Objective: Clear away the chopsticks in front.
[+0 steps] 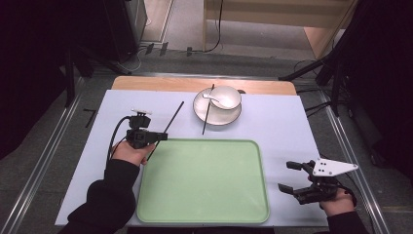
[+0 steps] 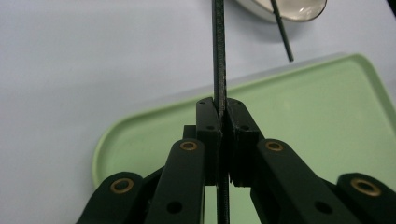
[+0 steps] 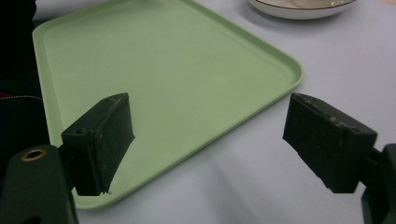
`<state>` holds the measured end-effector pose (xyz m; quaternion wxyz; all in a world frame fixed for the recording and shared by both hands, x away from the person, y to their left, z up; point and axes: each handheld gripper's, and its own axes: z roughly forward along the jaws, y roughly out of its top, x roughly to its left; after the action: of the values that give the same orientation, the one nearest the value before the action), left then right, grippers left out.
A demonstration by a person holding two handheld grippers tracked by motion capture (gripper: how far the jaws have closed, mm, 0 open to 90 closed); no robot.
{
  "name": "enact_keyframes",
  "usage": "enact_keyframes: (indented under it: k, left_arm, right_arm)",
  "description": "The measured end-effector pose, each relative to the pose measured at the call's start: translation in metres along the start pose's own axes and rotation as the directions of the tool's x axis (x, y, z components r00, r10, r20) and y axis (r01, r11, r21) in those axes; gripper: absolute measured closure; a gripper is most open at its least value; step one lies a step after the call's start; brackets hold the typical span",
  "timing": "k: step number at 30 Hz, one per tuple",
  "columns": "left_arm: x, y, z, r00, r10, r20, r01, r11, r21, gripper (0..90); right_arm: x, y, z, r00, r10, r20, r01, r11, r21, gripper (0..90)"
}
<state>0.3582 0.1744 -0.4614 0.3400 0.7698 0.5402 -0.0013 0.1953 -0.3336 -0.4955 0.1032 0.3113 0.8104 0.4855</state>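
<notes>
High view: two grippers, two chopsticks, one tray, one plate, one bowl, one spoon.
Left gripper (image 1: 163, 136): jaws closed tight on a black chopstick (image 1: 173, 120), at the tray's upper left corner.
Held chopstick: slanting up and away from the jaws toward the plate; in the left gripper view it (image 2: 219, 46) runs straight up between the pinched jaws, with the tray's corner beneath.
Second chopstick (image 1: 208, 109): leaning across the plate's left rim, its lower end on the table.
Right gripper (image 1: 288, 176): jaws wide apart, holding nothing, just right of the tray near its lower corner.
Tray (image 1: 204, 209): pale green, bare, in the middle of the table.
Plate (image 1: 229, 117): white, beyond the tray, with a white bowl (image 1: 229, 94) on it.
Spoon (image 1: 216, 100): white, lying in the bowl.
Table (image 1: 287, 126): pale bluish sheet over a wooden top.
Room: grey floor, dark stands and cables at the sides.
</notes>
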Motion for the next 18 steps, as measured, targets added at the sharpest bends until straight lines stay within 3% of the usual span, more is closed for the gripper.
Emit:
enact_keyframes:
  k: [12, 14, 18]
  left_arm:
    - [0.000, -0.040, -0.025, 0.9989, -0.046, 0.010, 0.046, 0.9988, -0.017, 85.9]
    - [-0.001, -0.047, -0.029, 0.9975, -0.069, 0.019, 0.069, 0.9971, -0.032, 85.9]
    - [-0.004, -0.059, -0.030, 0.9973, -0.072, 0.016, 0.072, 0.9973, -0.008, 85.9]
  right_arm:
    - [-0.002, 0.006, 0.006, 0.9997, -0.014, -0.017, 0.014, 1.000, 0.001, 16.4]
    - [-0.003, 0.007, 0.008, 0.9997, -0.017, -0.019, 0.017, 1.000, -0.003, 16.4]
    - [-0.004, 0.008, 0.009, 0.9996, -0.017, -0.022, 0.017, 1.000, -0.002, 16.4]
